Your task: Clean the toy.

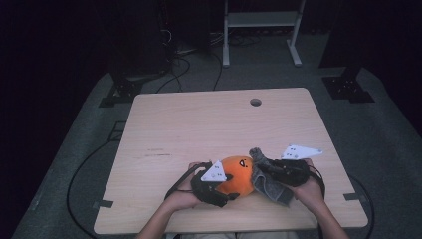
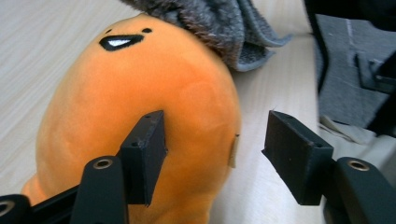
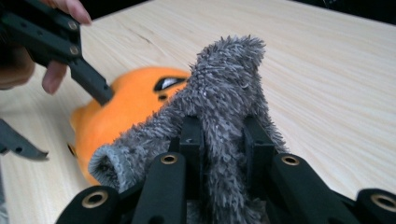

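Observation:
An orange plush toy (image 1: 238, 173) with a black face lies on the wooden table (image 1: 209, 124) near its front edge. A grey fuzzy cloth (image 1: 271, 184) lies against the toy's right side and drapes over its top (image 2: 224, 23). My left gripper (image 1: 226, 191) is at the toy's left. In the left gripper view its jaws (image 2: 219, 149) straddle the plush (image 2: 140, 88): one pad rests on it, the other stands clear of it. My right gripper (image 1: 266, 170) is shut on the cloth (image 3: 224, 88), which sticks up between its jaws (image 3: 223, 135). The plush (image 3: 126, 102) lies behind that cloth.
A round cable hole (image 1: 256, 102) sits near the table's far edge. Black cables (image 1: 84, 169) trail on the grey floor at the left, and a white frame (image 1: 261, 30) stands beyond the table. The table's front edge is just below both hands.

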